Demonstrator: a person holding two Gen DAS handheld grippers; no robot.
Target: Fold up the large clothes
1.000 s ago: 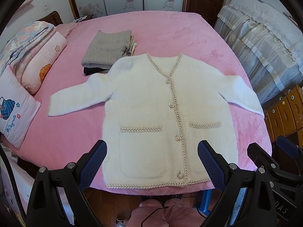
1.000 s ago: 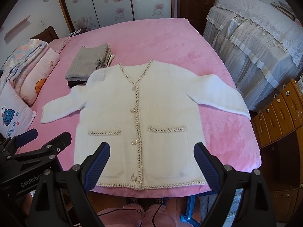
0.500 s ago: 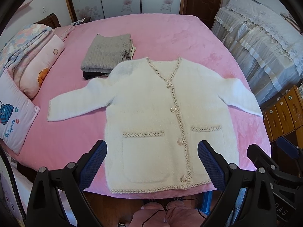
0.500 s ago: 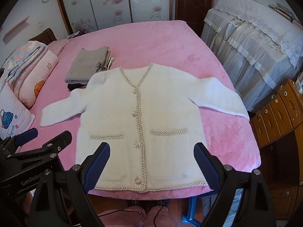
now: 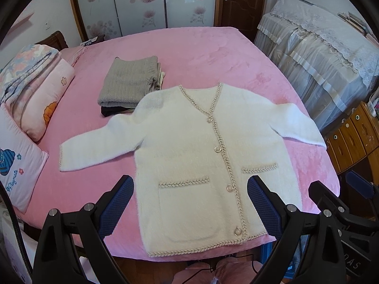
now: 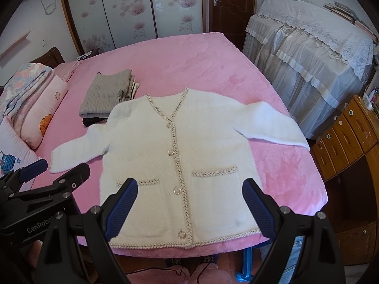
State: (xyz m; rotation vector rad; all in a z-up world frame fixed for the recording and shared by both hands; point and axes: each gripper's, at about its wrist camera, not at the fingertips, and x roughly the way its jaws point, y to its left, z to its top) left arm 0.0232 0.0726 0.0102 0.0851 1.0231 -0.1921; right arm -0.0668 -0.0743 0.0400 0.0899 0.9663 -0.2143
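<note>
Nearest, the left gripper (image 5: 189,198) is held above the near edge of the bed (image 5: 213,54), its 2 blue fingers (image 5: 118,201) spread wide apart with nothing between them. The right gripper (image 6: 189,203) is held just beside it, also with its 2 fingers (image 6: 255,208) wide apart and empty. Neither one is touching the cloth.

Under them, a white cardigan (image 5: 196,146) is laid flat and face up on the pink cover, its hem at the near edge of the bed. It is buttoned closed; 4 buttons (image 5: 217,149) are seen along the braided front strip. 2 pockets with braided tops are seen on the lower part, 1 on each side of the buttons. The left sleeve (image 5: 94,146) is stretched out to the left, and the right sleeve (image 5: 296,125) reaches to the right edge of the bed.

Farther, just beyond the left shoulder, a stack of folded clothes (image 5: 130,82) with a grey knit on top is placed. At the left side of the bed, pillows (image 5: 40,104) are lying. At the right, a wooden drawer cabinet (image 6: 350,137) is standing, and behind it a piece of furniture covered with lace cloth (image 6: 308,35). At the far wall, sliding doors with flower print (image 5: 142,4) are seen.
</note>
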